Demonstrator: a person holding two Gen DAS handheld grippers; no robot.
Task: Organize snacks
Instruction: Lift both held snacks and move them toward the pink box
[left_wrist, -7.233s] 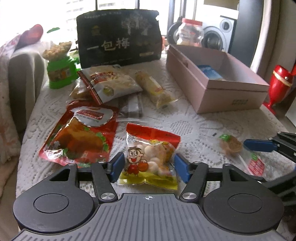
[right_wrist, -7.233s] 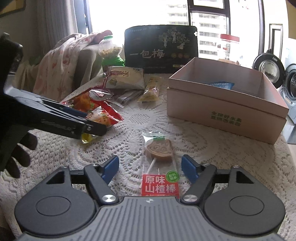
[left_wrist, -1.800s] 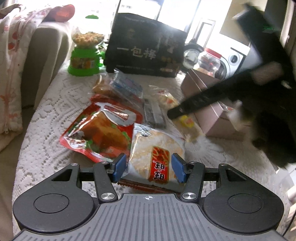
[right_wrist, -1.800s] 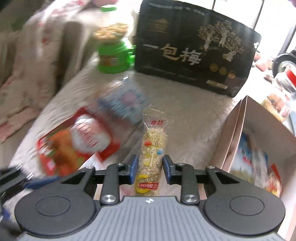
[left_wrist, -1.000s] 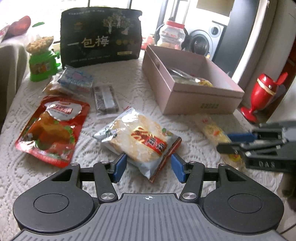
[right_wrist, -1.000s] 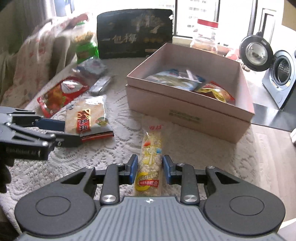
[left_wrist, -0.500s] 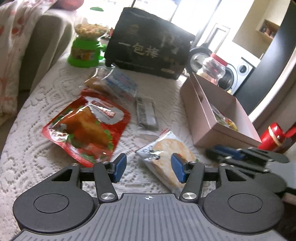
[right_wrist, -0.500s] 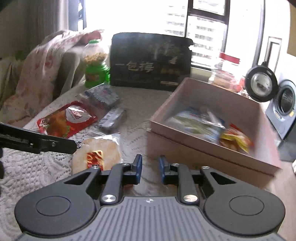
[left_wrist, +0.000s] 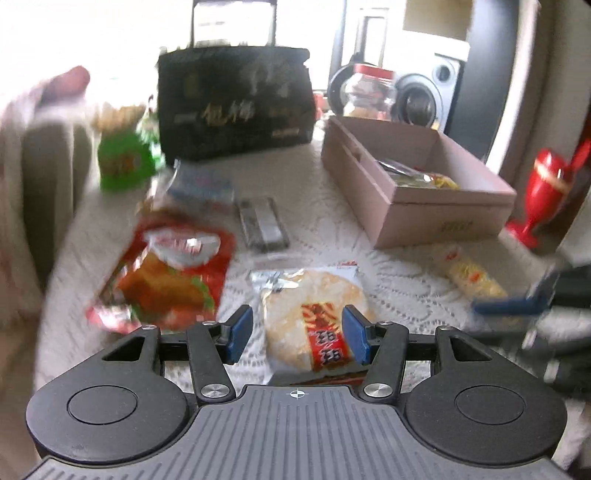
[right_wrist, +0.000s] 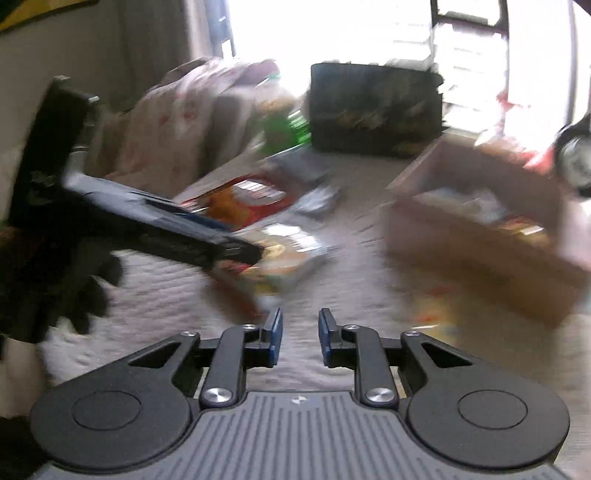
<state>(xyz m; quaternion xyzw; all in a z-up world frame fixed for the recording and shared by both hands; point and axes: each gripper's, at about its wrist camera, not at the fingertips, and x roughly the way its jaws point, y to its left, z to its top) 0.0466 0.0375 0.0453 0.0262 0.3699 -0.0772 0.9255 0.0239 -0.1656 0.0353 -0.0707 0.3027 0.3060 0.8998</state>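
A round rice cracker packet (left_wrist: 314, 321) lies on the lace tablecloth between the blue pads of my left gripper (left_wrist: 298, 334). The pads stand open, with a gap on the packet's left side. From the right wrist view, the left gripper (right_wrist: 255, 254) reaches in over the same packet (right_wrist: 284, 258). My right gripper (right_wrist: 300, 336) is shut with only cloth showing between its pads. A yellow puffed stick packet (left_wrist: 469, 273) lies loose on the cloth just beyond the right gripper (left_wrist: 480, 306). The pink box (left_wrist: 443, 206) holds several snack packets.
A red snack pouch (left_wrist: 166, 273), a grey packet (left_wrist: 262, 221) and a blue packet (left_wrist: 201, 184) lie at the left. A black bag (left_wrist: 236, 107), a green jar (left_wrist: 123, 162) and a red-lidded jar (left_wrist: 369, 90) stand behind. A red vase (left_wrist: 546, 184) stands off the table's right.
The right gripper has come off the yellow stick packet, which now lies on the cloth, and has swung left. The left gripper has come back over the rice cracker packet.
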